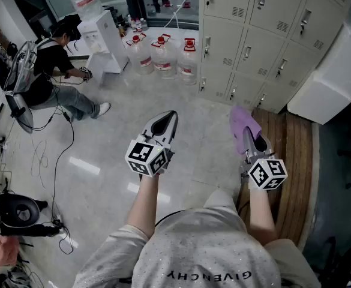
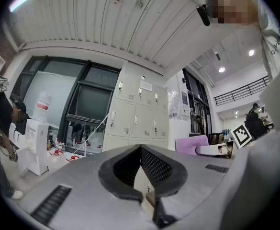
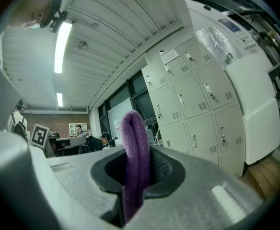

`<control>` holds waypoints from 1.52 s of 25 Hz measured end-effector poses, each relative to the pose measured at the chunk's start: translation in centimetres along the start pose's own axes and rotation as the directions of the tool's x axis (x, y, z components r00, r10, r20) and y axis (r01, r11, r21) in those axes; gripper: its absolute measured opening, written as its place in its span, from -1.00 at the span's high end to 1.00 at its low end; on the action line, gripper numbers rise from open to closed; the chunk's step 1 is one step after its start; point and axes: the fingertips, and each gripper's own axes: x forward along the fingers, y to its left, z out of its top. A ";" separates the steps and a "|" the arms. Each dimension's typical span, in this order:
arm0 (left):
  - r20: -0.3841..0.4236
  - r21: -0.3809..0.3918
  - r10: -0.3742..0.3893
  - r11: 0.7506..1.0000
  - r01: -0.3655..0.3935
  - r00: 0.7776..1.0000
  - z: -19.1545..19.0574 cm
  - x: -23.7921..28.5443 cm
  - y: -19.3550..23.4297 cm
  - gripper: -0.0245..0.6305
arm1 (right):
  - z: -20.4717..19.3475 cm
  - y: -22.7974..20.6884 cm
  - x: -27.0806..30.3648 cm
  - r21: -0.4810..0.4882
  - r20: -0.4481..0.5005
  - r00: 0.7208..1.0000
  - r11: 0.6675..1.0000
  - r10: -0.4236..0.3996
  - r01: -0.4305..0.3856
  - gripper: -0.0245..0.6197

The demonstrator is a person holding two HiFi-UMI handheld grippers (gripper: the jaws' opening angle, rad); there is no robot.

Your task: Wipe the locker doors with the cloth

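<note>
A folded purple cloth [image 1: 243, 122] sticks up from my right gripper [image 1: 251, 138], which is shut on it; the right gripper view shows the cloth [image 3: 134, 157] pinched between the jaws. My left gripper [image 1: 165, 122] is shut with nothing in it, its jaws meeting at the tip [image 2: 140, 150]. Both grippers hang over the floor, well short of the beige locker doors [image 1: 247, 38] ahead. The lockers [image 3: 197, 109] stand to the right in the right gripper view, and the lockers [image 2: 140, 114] show straight ahead in the left gripper view.
Large water bottles [image 1: 163, 56] and a white water dispenser [image 1: 103, 38] stand left of the lockers. A seated person [image 1: 52, 77] is at the far left, with cables on the floor. A white cabinet [image 1: 334, 80] leans at the right above a wooden bench [image 1: 295, 161].
</note>
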 end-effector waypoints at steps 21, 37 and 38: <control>0.020 0.010 0.033 0.999 -0.033 0.999 1.4 13.0 8.4 0.93 | 3.5 -7.3 13.6 0.005 0.061 0.998 1.000 0.029 -0.029 0.77; 0.032 0.008 0.017 1.000 -0.017 0.999 1.9 31.3 15.1 0.93 | 7.4 -18.0 28.9 0.000 0.059 0.997 0.999 0.045 -0.046 0.77; 0.033 0.006 0.018 1.000 -0.018 0.999 1.9 32.1 15.5 0.93 | 7.4 -18.4 29.6 -0.001 0.057 0.997 0.999 0.047 -0.047 0.77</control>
